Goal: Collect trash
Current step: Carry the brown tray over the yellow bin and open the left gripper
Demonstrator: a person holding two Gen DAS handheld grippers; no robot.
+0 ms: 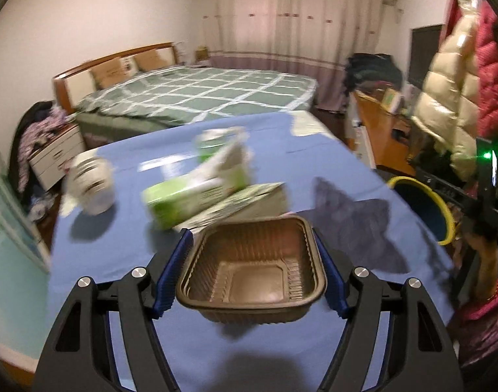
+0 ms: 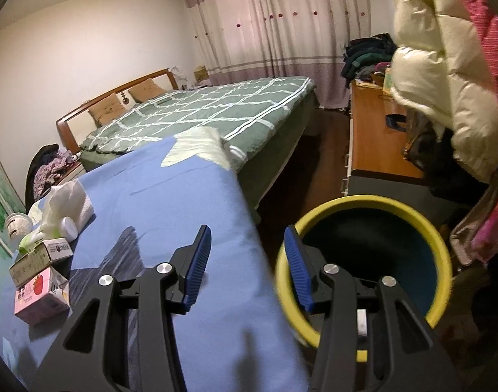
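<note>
Left tongs [image 1: 252, 272] clamped on brown plastic tray [image 1: 252, 277], pads squeezing both long sides, tray lifted clear of blue surface [image 1: 314, 150]; we'd keep it level, swing right to yellow-rimmed bin [image 1: 423, 210] beside surface edge, release over mouth. Right tongs [image 2: 247, 266] part open, empty, near bin rim [image 2: 412, 215]; keep clear

Green checked bed [image 2: 196, 111], pink curtains [image 2: 281, 23], white walls [image 2: 85, 49]
</note>
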